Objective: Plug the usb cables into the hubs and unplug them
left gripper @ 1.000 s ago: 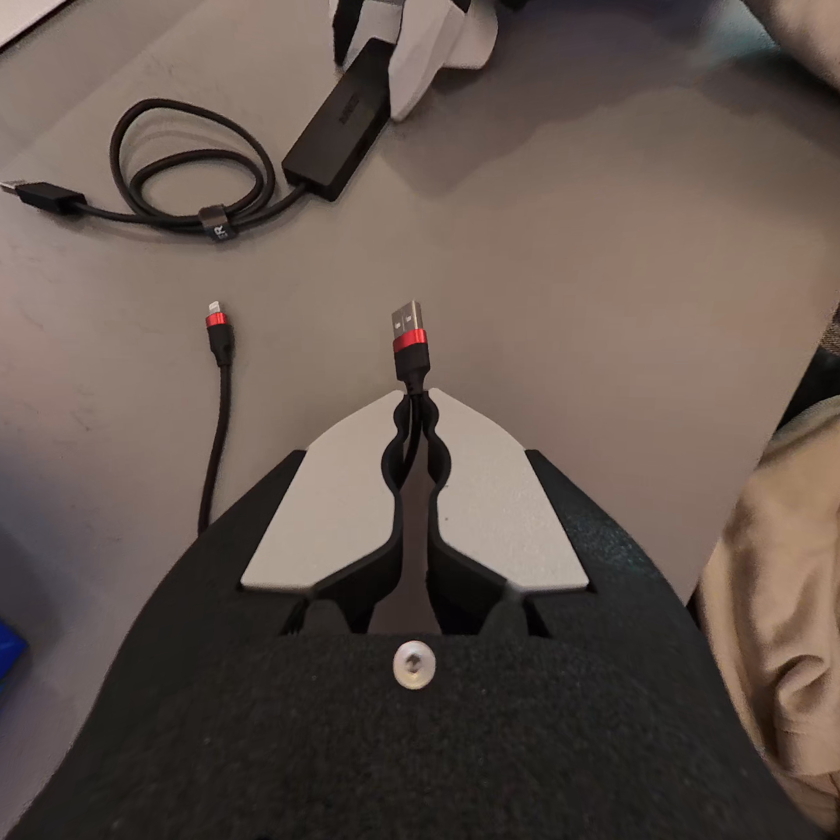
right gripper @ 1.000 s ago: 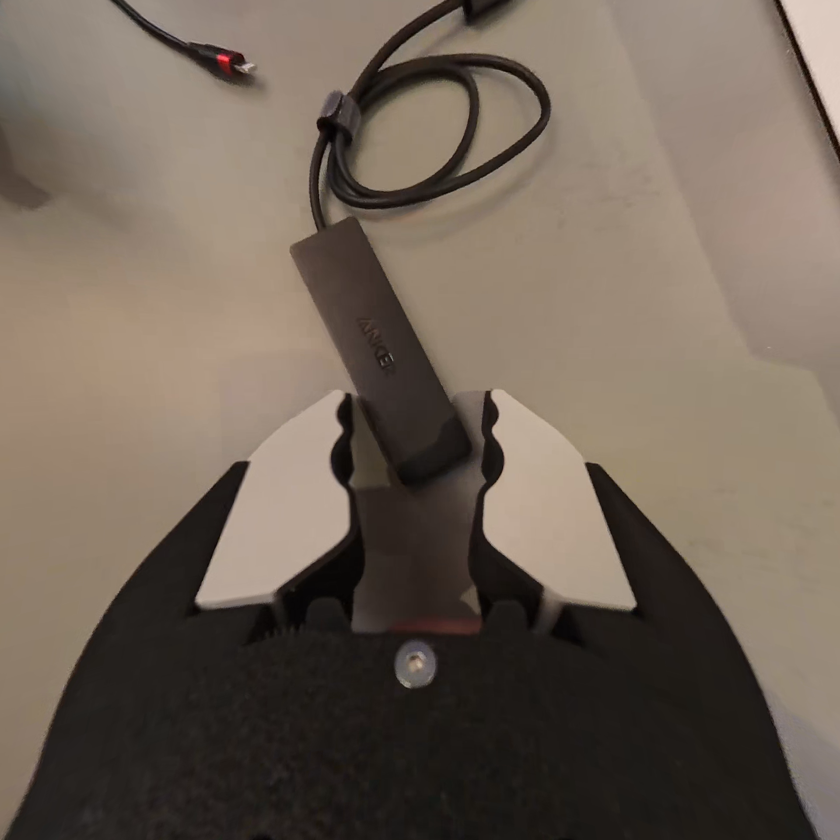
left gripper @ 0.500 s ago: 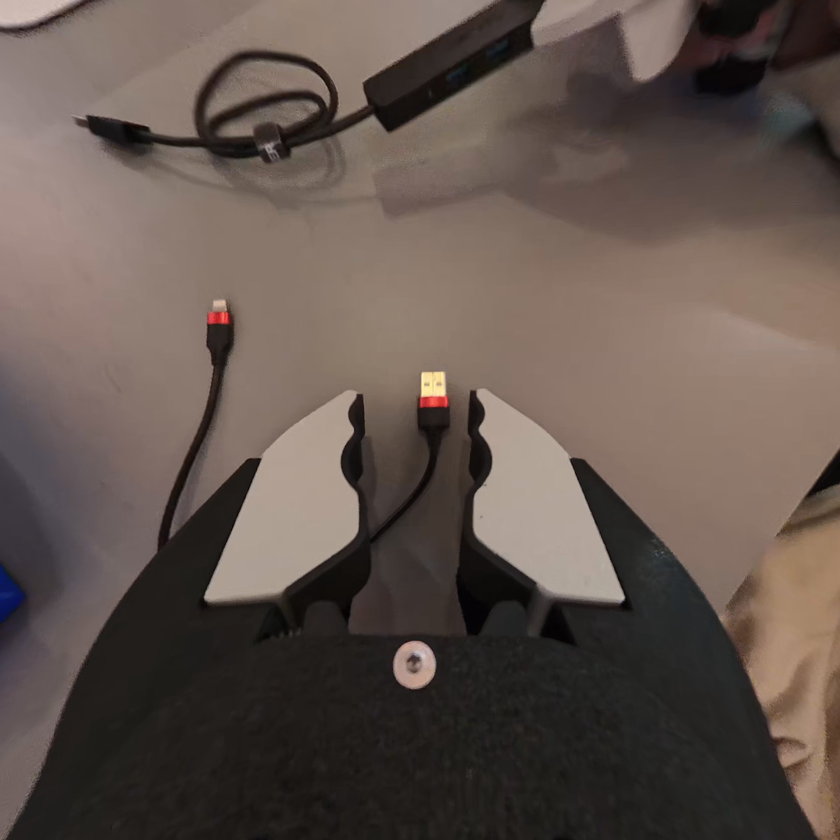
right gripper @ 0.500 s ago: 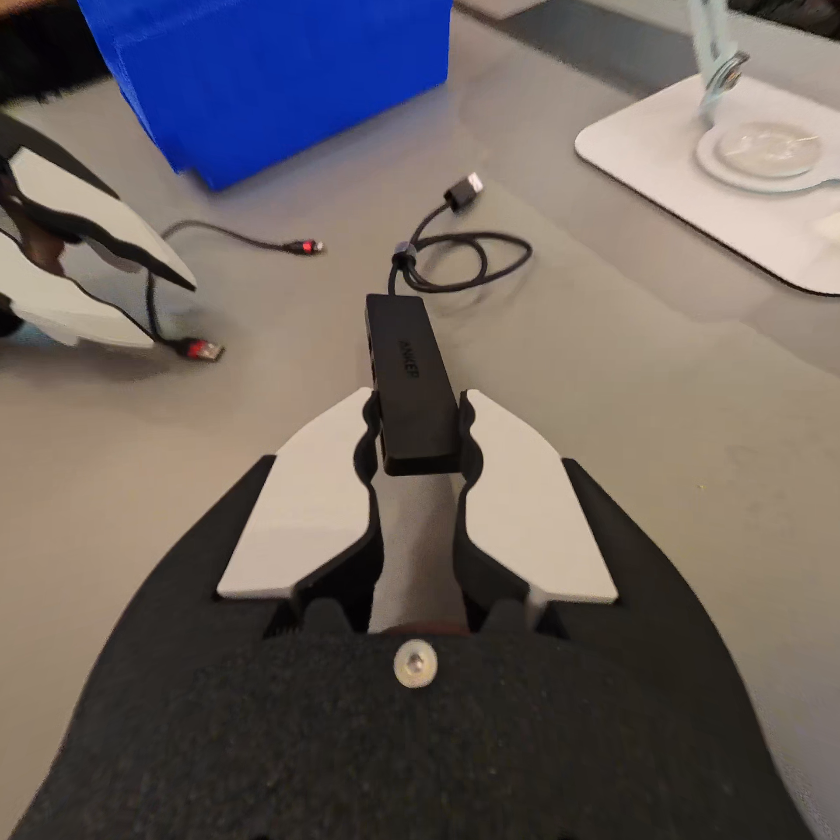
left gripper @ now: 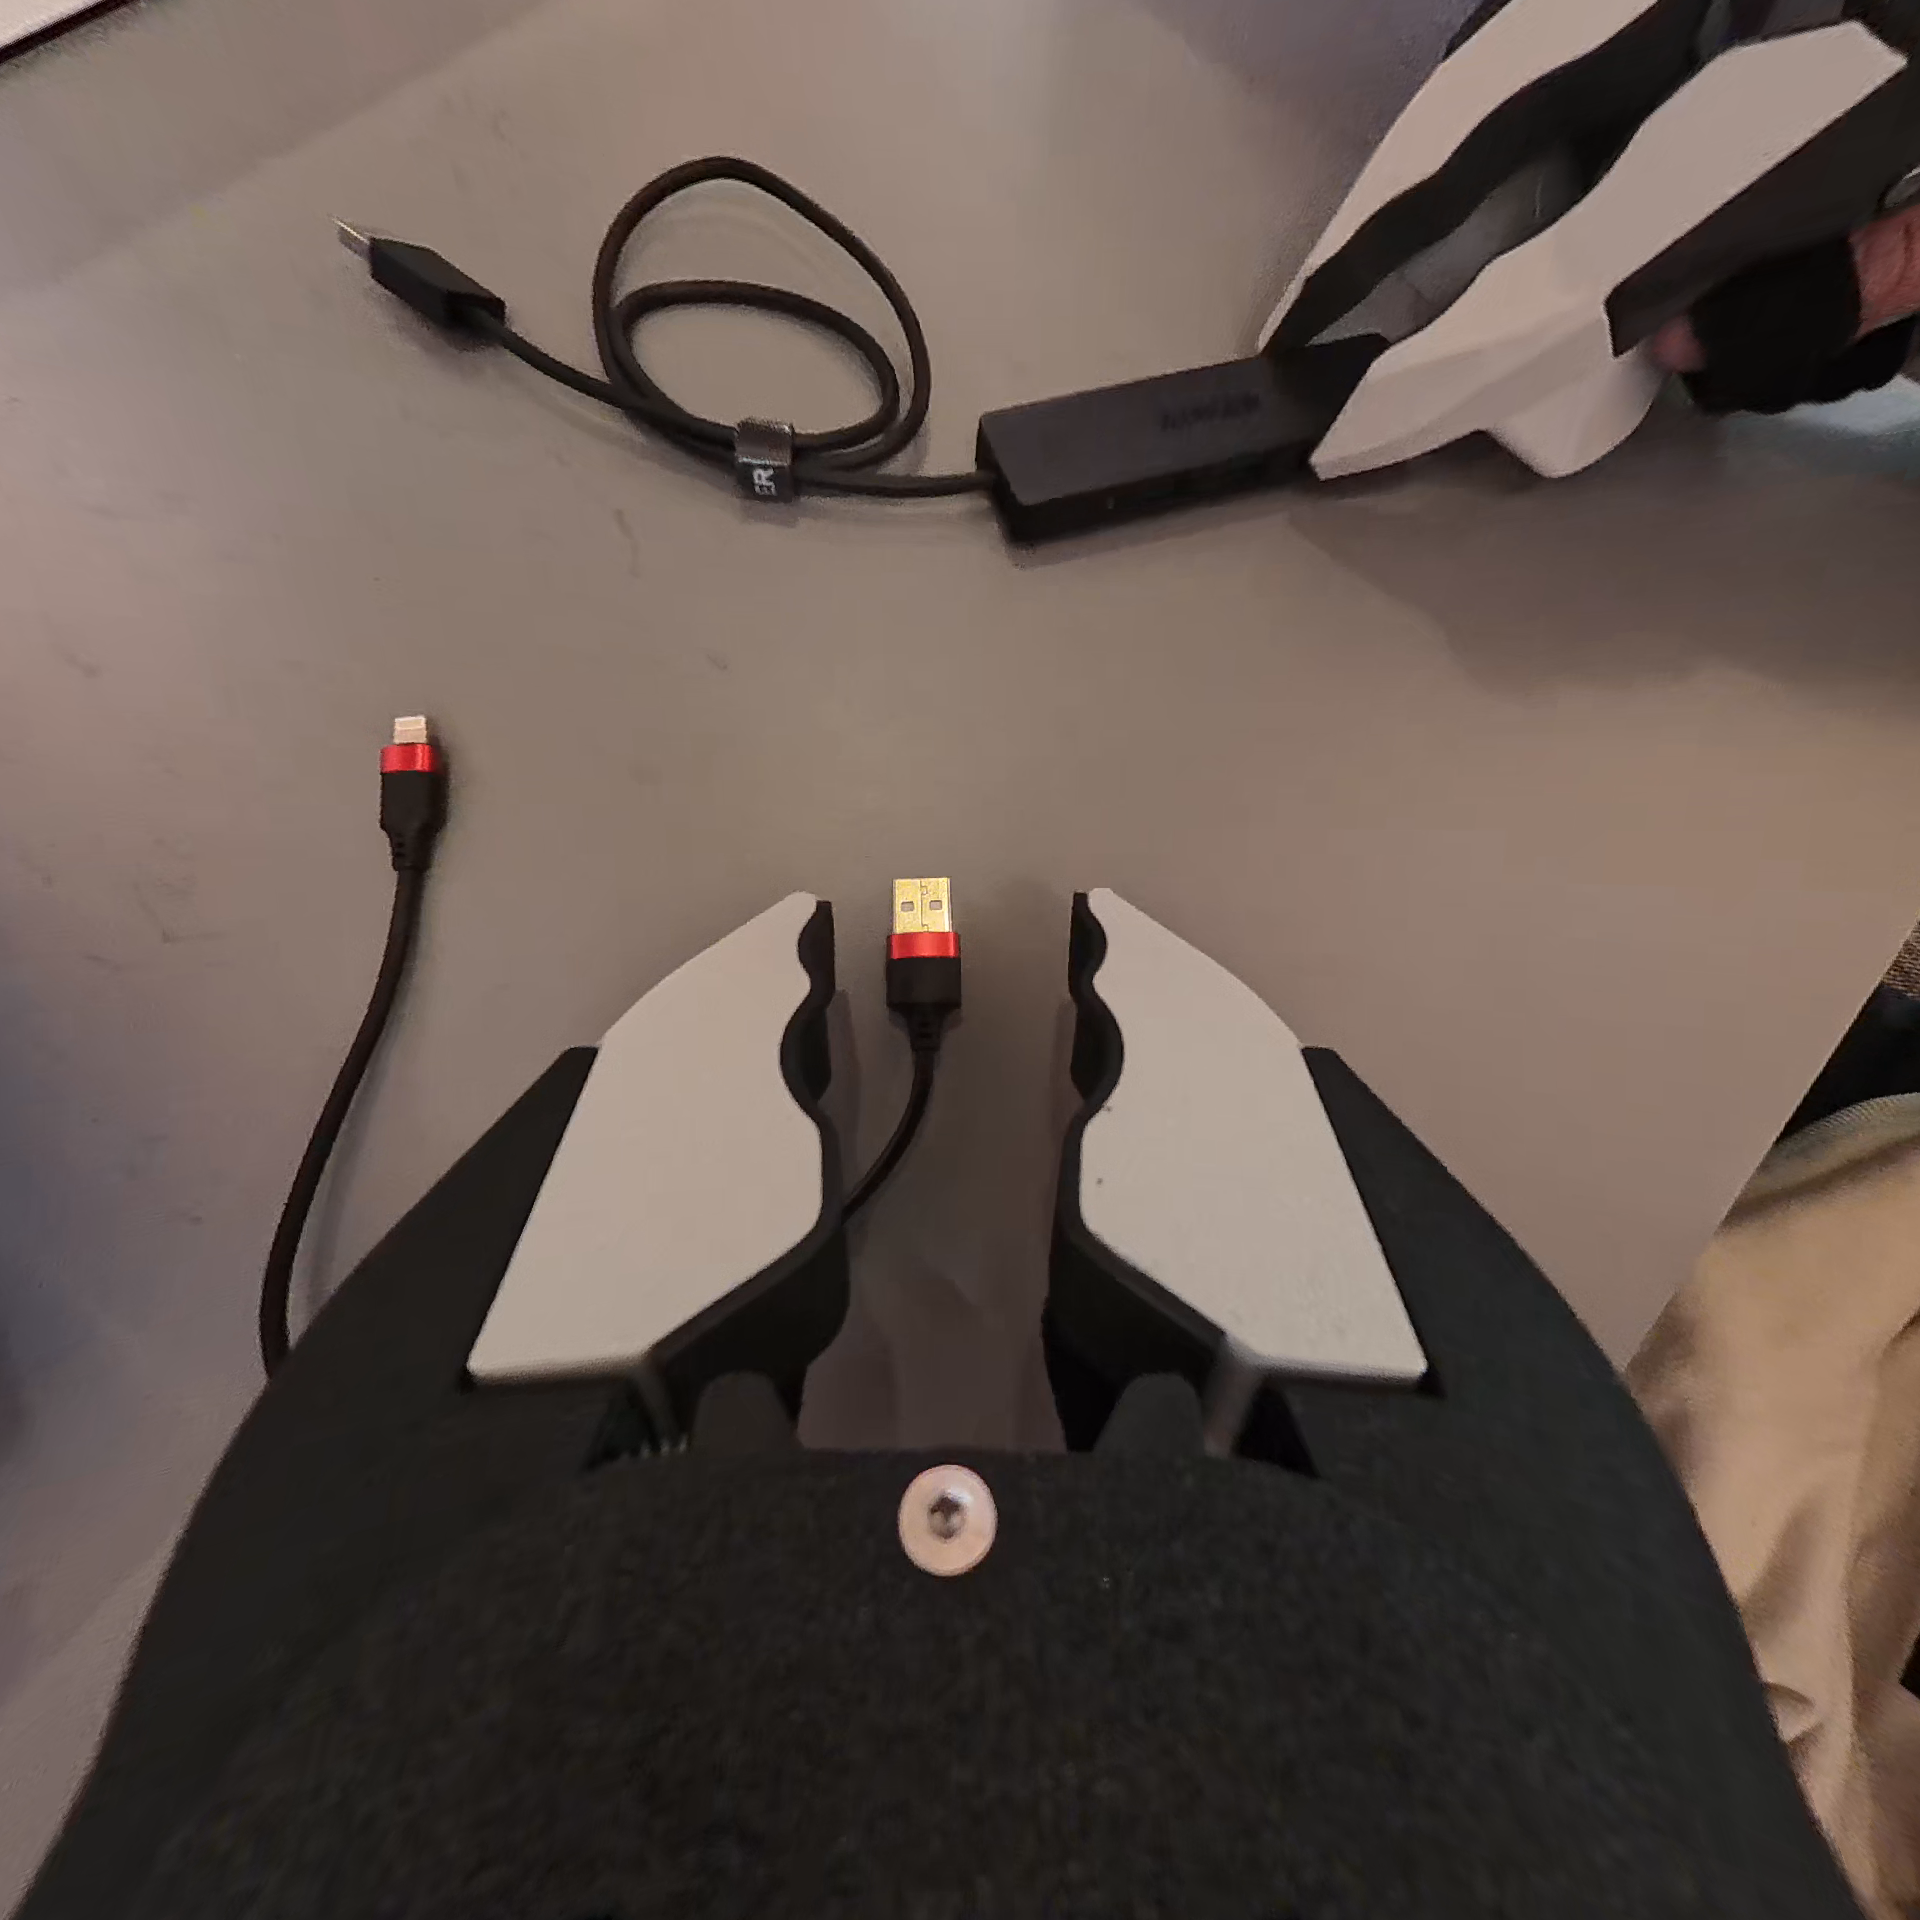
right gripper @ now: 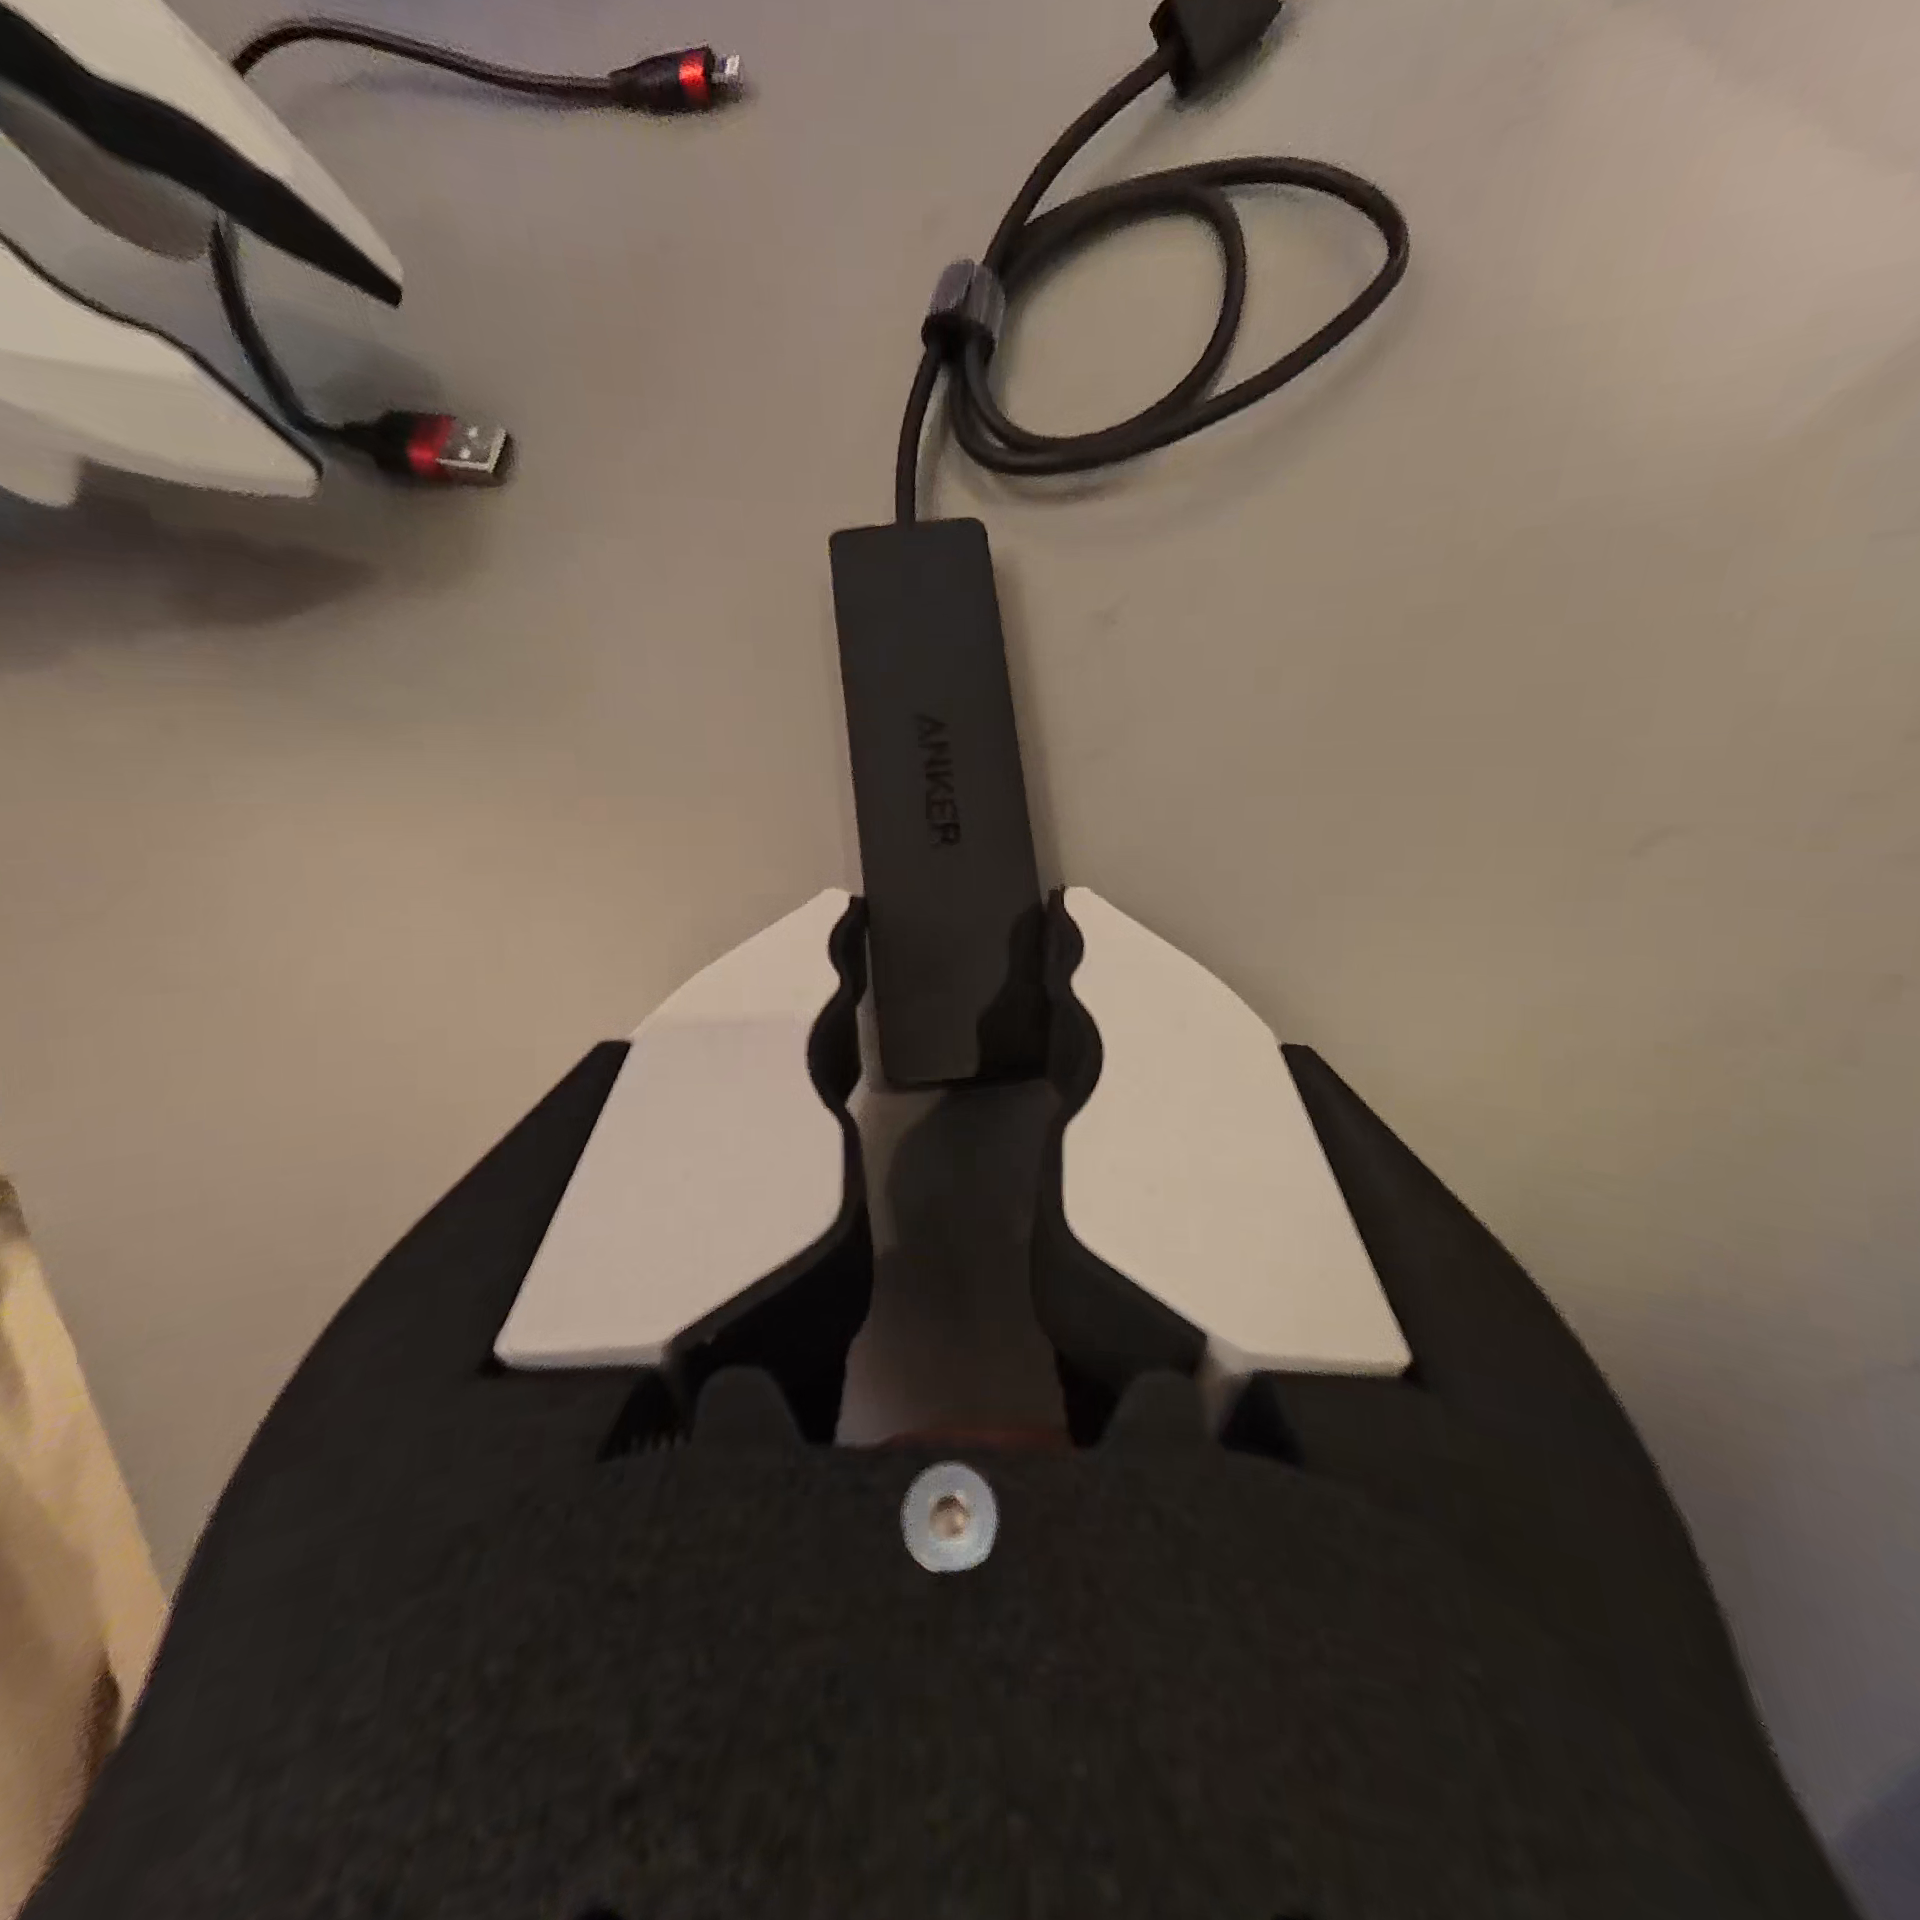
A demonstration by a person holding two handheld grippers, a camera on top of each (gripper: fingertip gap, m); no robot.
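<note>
Left gripper (left gripper: 951, 904): fingers spread apart and holding nothing; they straddle the USB-A plug without touching it.
USB-A plug (left gripper: 923, 940): gold contact face up, red collar, black boot; it lies flat on the table between the left gripper's fingers, nearer the left one, tip pointing away from the camera. Its cord bends back under the left finger.
Small plug (left gripper: 411, 764): the cable's other end, red-collared with a pale tip, lying on the table well to the left of the left gripper; its black braided cord (left gripper: 343, 1081) curves back toward the near edge.
Right gripper (right gripper: 954, 909): fingers closed on the near end of the hub, one pressing each long side.
Hub (right gripper: 930, 769): slim black bar, flat or nearly flat on the table, its far end free. No cable sits in any port that shows.
Hub lead (right gripper: 1164, 322): black, coiled in a loop and bound by a grey strap, running from the hub's far end to its own plug (left gripper: 416, 275), which lies loose.
Table (left gripper: 1247, 779): plain grey; its right edge shows in the left wrist view, with beige cloth (left gripper: 1808, 1455) beyond it.
Person: a dark-gloved hand (left gripper: 1808, 343) holds the right gripper's handle.
</note>
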